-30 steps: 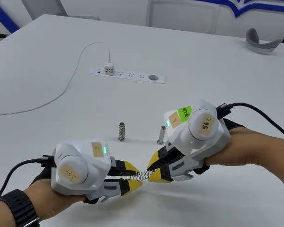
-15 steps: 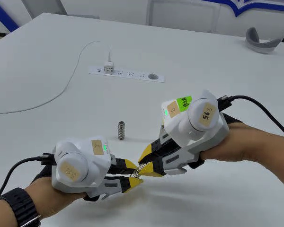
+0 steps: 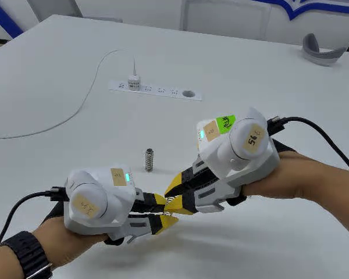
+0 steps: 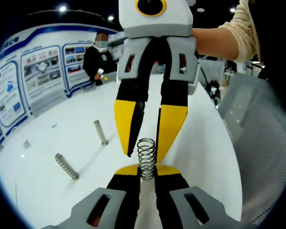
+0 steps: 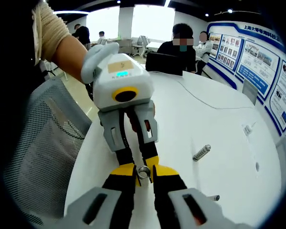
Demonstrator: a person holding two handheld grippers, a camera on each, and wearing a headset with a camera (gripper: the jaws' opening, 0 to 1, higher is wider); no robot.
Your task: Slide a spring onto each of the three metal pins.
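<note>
Right gripper (image 3: pixel 178 195) drawn closer to left gripper (image 3: pixel 166 210) than a second ago. Spring (image 4: pixel 146 155): base pinched in left jaws, far end between right's narrowly parted jaws, grip cannot be told. Table (image 3: pixel 75 87): bare pin (image 4: pixel 101 132); spring-clad pin (image 3: pixel 149 160) near it

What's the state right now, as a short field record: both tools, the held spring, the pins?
left tool: shut on one end of a small silver coil spring
right tool: jaws either side of that spring; grip unclear
loaded pin: short metal pin wearing a spring, upright on the white table
bare pin: plain metal pin, standing near the loaded one
</note>
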